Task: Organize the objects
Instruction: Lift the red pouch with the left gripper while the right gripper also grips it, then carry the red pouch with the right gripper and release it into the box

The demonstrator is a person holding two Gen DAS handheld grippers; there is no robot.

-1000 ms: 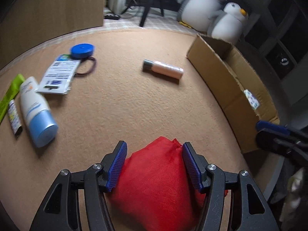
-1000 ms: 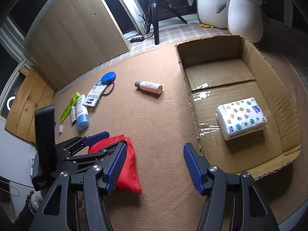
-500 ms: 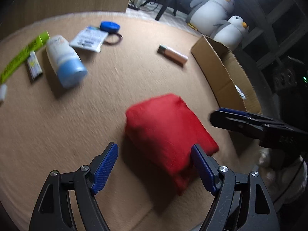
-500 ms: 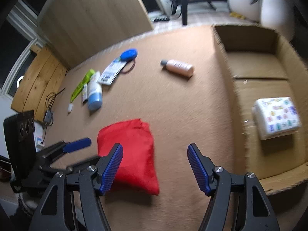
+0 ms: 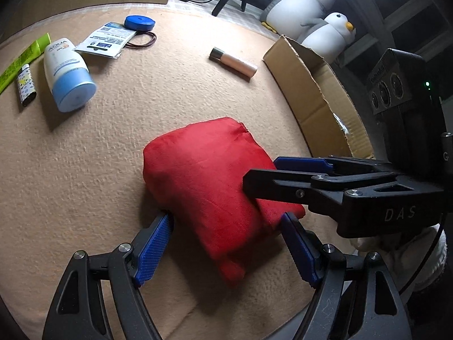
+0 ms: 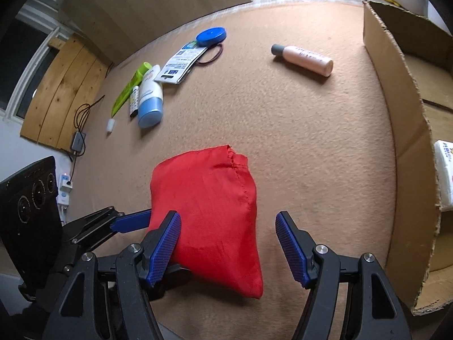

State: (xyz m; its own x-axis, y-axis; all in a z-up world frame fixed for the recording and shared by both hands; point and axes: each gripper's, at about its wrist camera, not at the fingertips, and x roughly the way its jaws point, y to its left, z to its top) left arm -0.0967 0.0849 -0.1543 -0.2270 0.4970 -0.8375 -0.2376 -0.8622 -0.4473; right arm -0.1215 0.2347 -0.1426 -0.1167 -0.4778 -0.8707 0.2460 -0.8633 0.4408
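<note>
A red cloth pouch [image 5: 209, 178] lies on the tan carpet; it also shows in the right wrist view [image 6: 206, 215]. My left gripper [image 5: 226, 243] is open, its blue fingers on either side of the pouch's near end. My right gripper [image 6: 229, 243] is open over the pouch's near right part; in the left wrist view it [image 5: 286, 175] reaches in from the right over the pouch. An open cardboard box [image 6: 407, 119] stands at the right with a white tissue pack [image 6: 444, 175] inside.
A pink bottle [image 6: 303, 58] lies near the box. At the far left lie a white and blue tube [image 6: 150, 99], a green tube [image 6: 127, 90], a small lighter [image 6: 133, 100], a leaflet [image 6: 181, 63], a blue round case [image 6: 211, 35] and a hair band [image 6: 211, 55]. Two penguin plush toys [image 5: 320, 14] sit behind the box.
My left gripper let go of the red pouch, pulled back, then came in again around its near end. My right gripper moved left and now sits over the pouch.
</note>
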